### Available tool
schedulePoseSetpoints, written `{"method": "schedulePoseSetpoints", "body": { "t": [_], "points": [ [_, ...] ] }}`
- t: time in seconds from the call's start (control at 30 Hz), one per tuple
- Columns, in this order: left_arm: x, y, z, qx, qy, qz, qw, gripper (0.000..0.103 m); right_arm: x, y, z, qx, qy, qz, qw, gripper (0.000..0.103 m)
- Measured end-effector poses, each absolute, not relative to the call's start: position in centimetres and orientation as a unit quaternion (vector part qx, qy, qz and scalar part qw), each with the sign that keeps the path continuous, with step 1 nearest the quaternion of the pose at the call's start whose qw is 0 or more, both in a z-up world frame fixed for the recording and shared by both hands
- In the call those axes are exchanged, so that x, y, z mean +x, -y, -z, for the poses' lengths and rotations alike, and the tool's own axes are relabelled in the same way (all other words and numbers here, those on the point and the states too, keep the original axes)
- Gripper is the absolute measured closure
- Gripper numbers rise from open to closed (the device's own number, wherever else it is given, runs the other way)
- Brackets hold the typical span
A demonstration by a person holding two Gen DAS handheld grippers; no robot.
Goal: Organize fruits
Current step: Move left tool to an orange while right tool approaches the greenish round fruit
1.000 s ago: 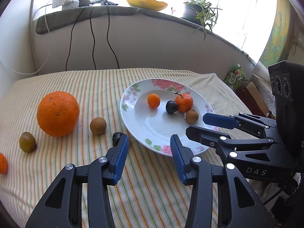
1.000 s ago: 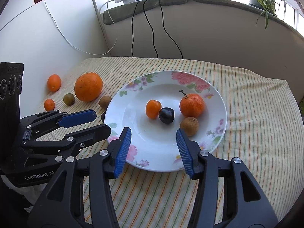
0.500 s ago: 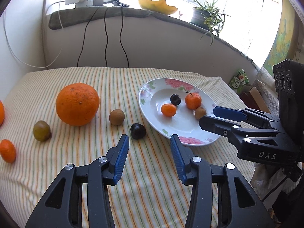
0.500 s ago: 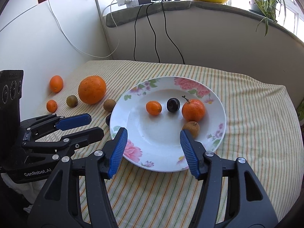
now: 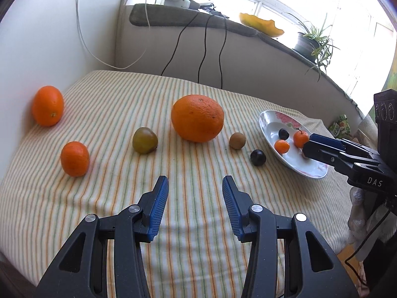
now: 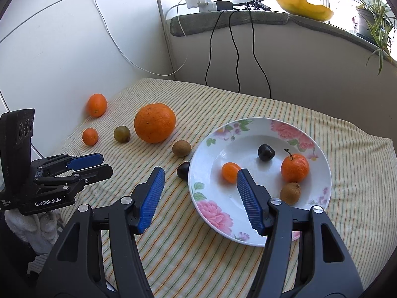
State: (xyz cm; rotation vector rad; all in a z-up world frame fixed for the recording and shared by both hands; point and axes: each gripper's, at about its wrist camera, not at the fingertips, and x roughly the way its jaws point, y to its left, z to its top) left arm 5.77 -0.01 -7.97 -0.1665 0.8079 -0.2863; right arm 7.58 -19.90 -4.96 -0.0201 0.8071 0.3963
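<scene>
Both tools are empty, the left gripper [image 5: 195, 207] with jaws apart, the right gripper [image 6: 198, 198] having just been opening; six fruits lie left of the plate [image 6: 320, 146]; the dark plum [image 6: 183, 170] touching its near-left rim may roll if nudged.

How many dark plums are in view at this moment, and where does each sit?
2. One dark plum lies inside the floral plate, behind the small orange fruit. The other plum rests on the striped cloth against the plate's left rim. None appears hidden.
</scene>
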Motion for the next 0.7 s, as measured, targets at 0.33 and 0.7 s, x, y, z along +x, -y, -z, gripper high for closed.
{"method": "schedulePoseSetpoints", "body": {
  "t": [0.33, 0.7],
  "points": [
    [5.7, -5.7, 8.1, -0.098, -0.382, 0.071, 0.916, 0.059, 9.0, 15.1, 4.8, -0.028, -0.394, -0.245, 0.885, 0.040],
    [6.4, -9.3, 9.0, -0.112, -0.377, 0.036, 0.919, 0.059, 10.6, 8.0, 6.0, -0.036, -0.415, -0.299, 0.858, 0.049]
  ]
}}
